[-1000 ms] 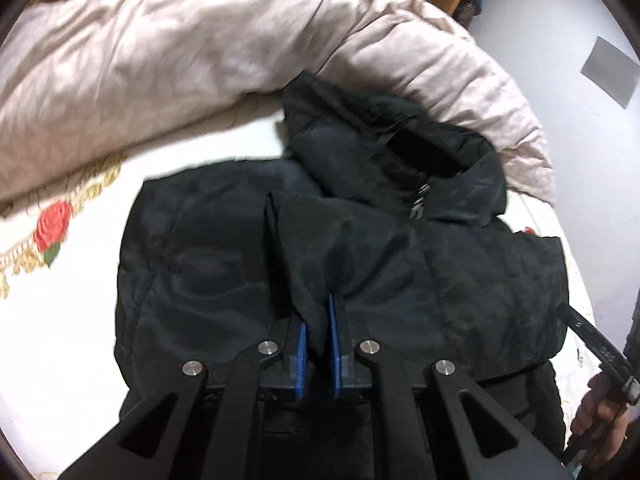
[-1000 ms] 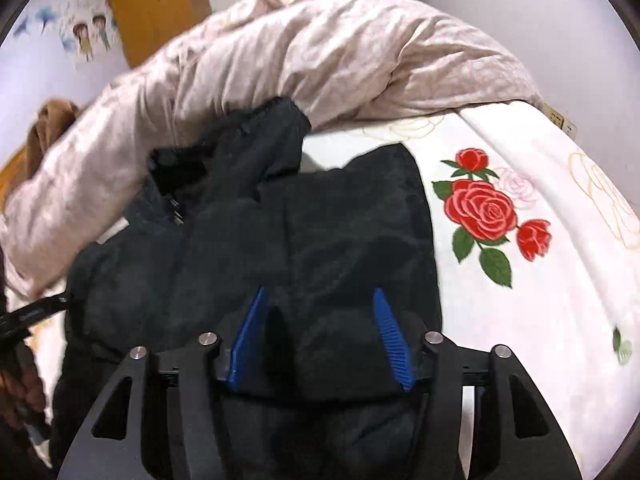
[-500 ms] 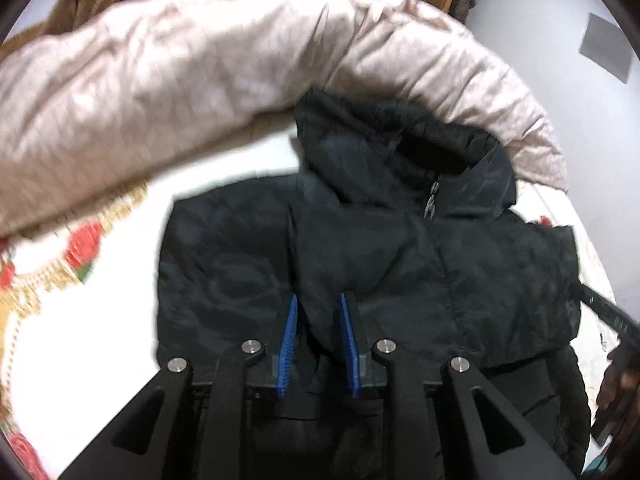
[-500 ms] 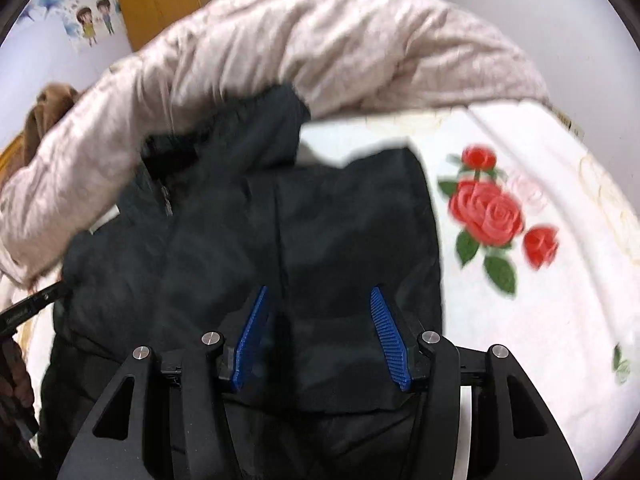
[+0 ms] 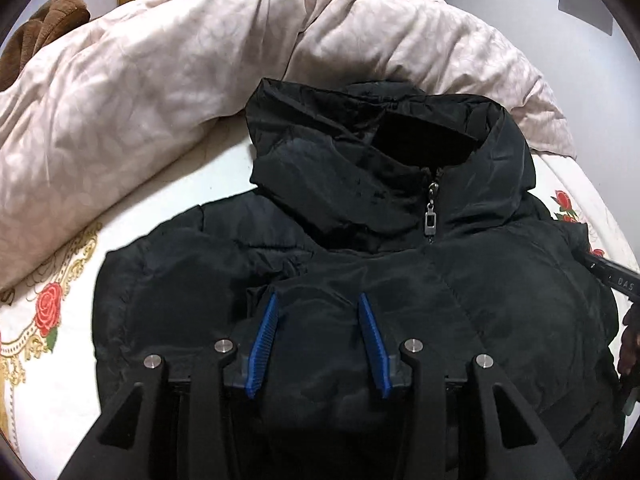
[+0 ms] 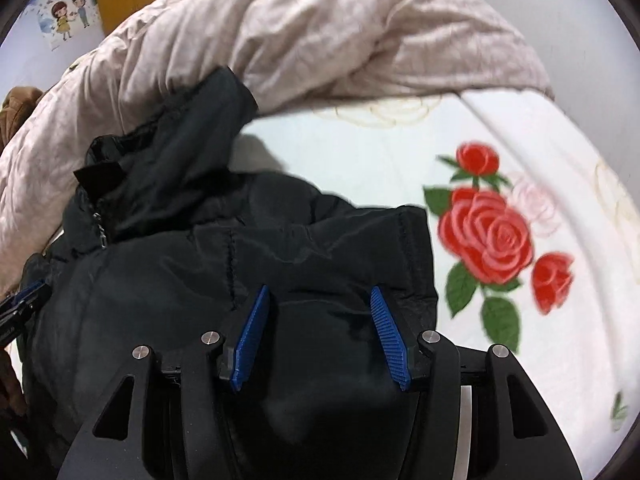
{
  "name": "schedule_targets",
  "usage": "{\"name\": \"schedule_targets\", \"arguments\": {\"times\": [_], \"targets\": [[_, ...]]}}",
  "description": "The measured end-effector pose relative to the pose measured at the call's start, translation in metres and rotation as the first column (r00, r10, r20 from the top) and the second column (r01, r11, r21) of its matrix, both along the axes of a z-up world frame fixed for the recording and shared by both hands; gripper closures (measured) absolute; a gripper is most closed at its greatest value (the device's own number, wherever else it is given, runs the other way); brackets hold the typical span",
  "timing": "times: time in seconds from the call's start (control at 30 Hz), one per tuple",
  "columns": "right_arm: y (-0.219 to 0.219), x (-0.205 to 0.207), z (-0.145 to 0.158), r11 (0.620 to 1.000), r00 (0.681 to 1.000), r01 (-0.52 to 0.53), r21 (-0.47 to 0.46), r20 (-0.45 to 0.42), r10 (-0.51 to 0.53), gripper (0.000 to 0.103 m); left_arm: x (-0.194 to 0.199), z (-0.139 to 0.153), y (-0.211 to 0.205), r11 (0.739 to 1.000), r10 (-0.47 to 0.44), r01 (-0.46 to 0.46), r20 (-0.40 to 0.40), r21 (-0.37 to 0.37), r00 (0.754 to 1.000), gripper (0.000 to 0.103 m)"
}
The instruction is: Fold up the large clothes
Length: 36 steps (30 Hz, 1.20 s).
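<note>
A black hooded padded jacket (image 5: 400,280) lies front-up on the bed with its zip closed and both sleeves folded in over the chest. It also shows in the right wrist view (image 6: 200,272). My left gripper (image 5: 318,300) is open just above the folded sleeve, holding nothing. My right gripper (image 6: 320,294) is open over the jacket's right side, near its edge, and is empty. The other gripper's tip shows at the right edge of the left wrist view (image 5: 612,276).
A bunched pale pink duvet (image 5: 160,80) lies along the far side of the bed behind the hood. The white sheet with red roses (image 6: 488,236) is bare to the right of the jacket. A brown garment (image 5: 36,28) sits at the far left.
My left gripper has let go of the sleeve fold, opened wide and drawn back a little. The right gripper stayed open and shifted slightly over the jacket.
</note>
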State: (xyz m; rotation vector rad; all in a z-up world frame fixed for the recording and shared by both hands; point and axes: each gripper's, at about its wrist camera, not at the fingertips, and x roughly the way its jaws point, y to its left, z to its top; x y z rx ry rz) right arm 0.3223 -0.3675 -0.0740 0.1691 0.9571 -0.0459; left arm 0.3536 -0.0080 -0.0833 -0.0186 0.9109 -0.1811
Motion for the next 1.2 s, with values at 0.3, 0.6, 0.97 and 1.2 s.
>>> {"name": "schedule_targets", "arguments": {"times": [0.3, 0.6, 0.97, 1.2], "targets": [[0.011, -0.002, 0.002, 0.998, 1.0, -0.001, -0.057, 0.001, 0.001, 0.049, -0.004, 0.003, -0.001, 1.0, 0.016, -0.017, -0.012, -0.025, 1.0, 0.059], [0.026, 0.002, 0.063, 0.998, 0.993, -0.06, 0.029, 0.103, 0.056, 0.049, 0.006, 0.058, 0.019, 0.992, -0.012, 0.014, 0.019, -0.127, 1.0, 0.046], [0.061, 0.115, 0.074, 0.991, 0.989, -0.129, 0.045, 0.073, 0.125, 0.049, 0.141, 0.063, 0.012, 0.997, 0.04, -0.041, -0.017, -0.061, 0.999, 0.036], [0.07, 0.185, 0.044, 0.99, 0.991, -0.129, 0.058, -0.02, 0.13, 0.049, 0.206, 0.017, -0.004, 0.999, 0.054, -0.054, -0.096, 0.003, 0.994, 0.036]]}}
